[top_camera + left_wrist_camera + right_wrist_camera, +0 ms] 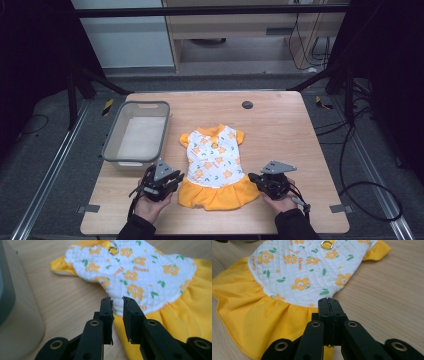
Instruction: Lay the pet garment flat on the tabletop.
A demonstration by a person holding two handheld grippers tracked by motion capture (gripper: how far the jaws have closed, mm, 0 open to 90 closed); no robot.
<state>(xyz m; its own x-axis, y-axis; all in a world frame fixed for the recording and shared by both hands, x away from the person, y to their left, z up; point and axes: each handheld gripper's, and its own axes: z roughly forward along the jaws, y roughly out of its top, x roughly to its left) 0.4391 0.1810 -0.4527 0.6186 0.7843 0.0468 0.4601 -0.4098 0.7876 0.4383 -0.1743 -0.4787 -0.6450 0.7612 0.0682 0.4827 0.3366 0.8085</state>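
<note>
Left gripper [117, 299] sits at the near-left edge of the dress [214, 165], jaws parted by a narrow gap, nothing pinched — the white bodice hem shows through the gap, not pressed by the pads. Right gripper [329, 300] is at the near-right edge with jaws closed flat together; in the right gripper view they sit over the skirt's side, but whether any yellow fabric is caught between them can't be told.

The dress lies flat on the wooden table [280, 130], roughly centred, orange skirt toward the person, collar away. Grey bin [111, 150] stands just left of it, further back.

Risks, as I judge them: a lift now would be one-sided — the left corner stays down, the dress twists or drags. If the right holds nothing, it slides off bare. Left closing too shallow catches only one layer, so the fold goes crooked. A sweep left could knock the bin.
</note>
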